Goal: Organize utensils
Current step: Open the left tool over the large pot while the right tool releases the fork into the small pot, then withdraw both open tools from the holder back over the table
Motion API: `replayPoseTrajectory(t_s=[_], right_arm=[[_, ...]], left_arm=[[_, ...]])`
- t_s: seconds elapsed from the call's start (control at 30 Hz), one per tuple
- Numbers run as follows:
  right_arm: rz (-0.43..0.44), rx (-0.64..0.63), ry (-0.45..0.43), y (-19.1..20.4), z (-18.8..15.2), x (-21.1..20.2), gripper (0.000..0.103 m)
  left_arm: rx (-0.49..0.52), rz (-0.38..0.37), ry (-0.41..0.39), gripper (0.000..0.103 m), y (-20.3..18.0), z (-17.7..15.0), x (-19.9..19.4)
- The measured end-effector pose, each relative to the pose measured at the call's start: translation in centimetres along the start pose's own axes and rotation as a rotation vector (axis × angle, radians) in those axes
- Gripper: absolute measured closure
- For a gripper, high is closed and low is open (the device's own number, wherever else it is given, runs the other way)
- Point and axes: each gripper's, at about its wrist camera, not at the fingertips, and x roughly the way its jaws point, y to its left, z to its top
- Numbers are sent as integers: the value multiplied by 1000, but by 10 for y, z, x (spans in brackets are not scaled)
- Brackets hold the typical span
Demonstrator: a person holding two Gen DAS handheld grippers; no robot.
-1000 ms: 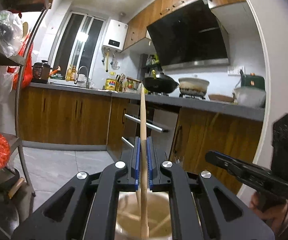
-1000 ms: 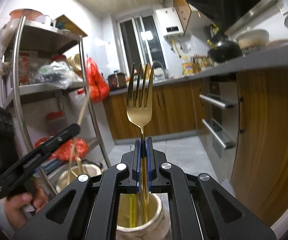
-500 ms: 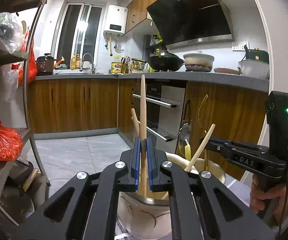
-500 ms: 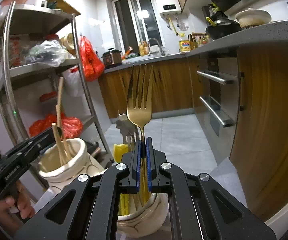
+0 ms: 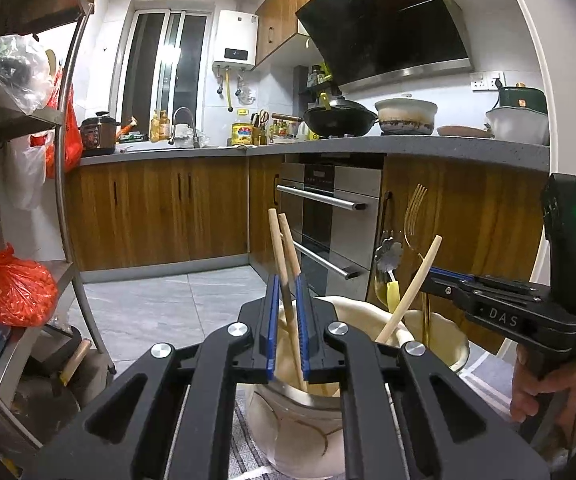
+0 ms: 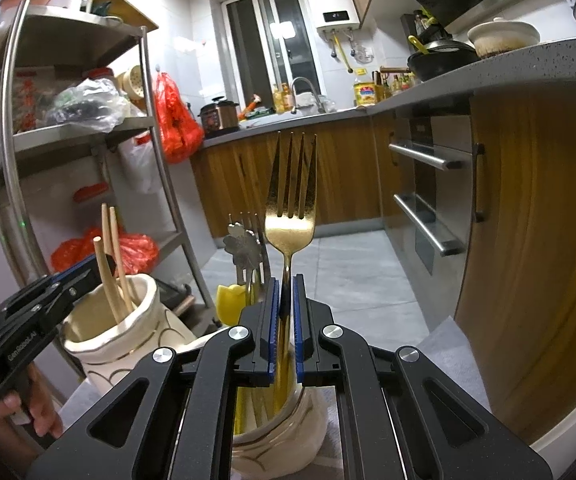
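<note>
Chopsticks tilted since before, left tool opening around them, right tool clamping fork

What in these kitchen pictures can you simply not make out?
- Left wrist view: the chopsticks' lower ends, hidden by the left gripper, whose jaws are opening around them, and by the cream jar.
- Right wrist view: the gold fork's handle end, hidden by the right gripper and the second jar.
- Bottles by the sink: labels too small.
- The person: only the right hand shows, cut off by the edge.

Black left gripper, blue-lined jaws, round silver screws.
</note>
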Motion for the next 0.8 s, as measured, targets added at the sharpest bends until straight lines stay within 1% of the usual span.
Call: replayPoseTrajectory(t_s=[0.13,0.2,0.23,0.27,0.3,0.33,0.4,0.43,0.47,0.5,0.53,0.57,0.67,0.8], right_arm=[[-1,7,-8,-1,1,0,82],[-5,8,-19,-2,2,0,73],[-9,8,-28,-2,2,-2,70],[-11,10,-36,-2,3,-4,63],[-9,15,-41,-3,4,-6,55],[-6,24,-51,-3,6,-9,50],[-6,39,-67,-5,9,-16,31],[-3,44,-79,-5,11,-20,26],[-3,47,-91,-5,13,-26,17],[-5,47,-96,-5,15,-29,9],[-7,44,-108,-4,16,-34,7],[-11,41,-119,-4,17,-39,6],[-42,42,-125,-5,17,-48,5],[-86,46,-102,-7,8,-59,5]], left_arm=[[-2,-1,-1,94,0,0,0],[0,1,-3,94,-1,1,0],[-1,1,-5,90,-1,1,0],[-3,2,-5,82,-1,1,0],[-9,2,-8,77,-1,2,-1],[-13,-1,-11,71,-2,3,-1],[-11,8,-27,66,-4,7,-6],[-10,10,-32,59,-4,8,-9],[-12,15,-40,45,-6,10,-14],[-15,22,-47,38,-6,11,-19],[-18,30,-55,24,-8,12,-25],[-20,36,-59,13,-8,13,-29],[-26,64,-70,6,-12,13,-44],[-32,91,-67,6,-14,11,-62]])
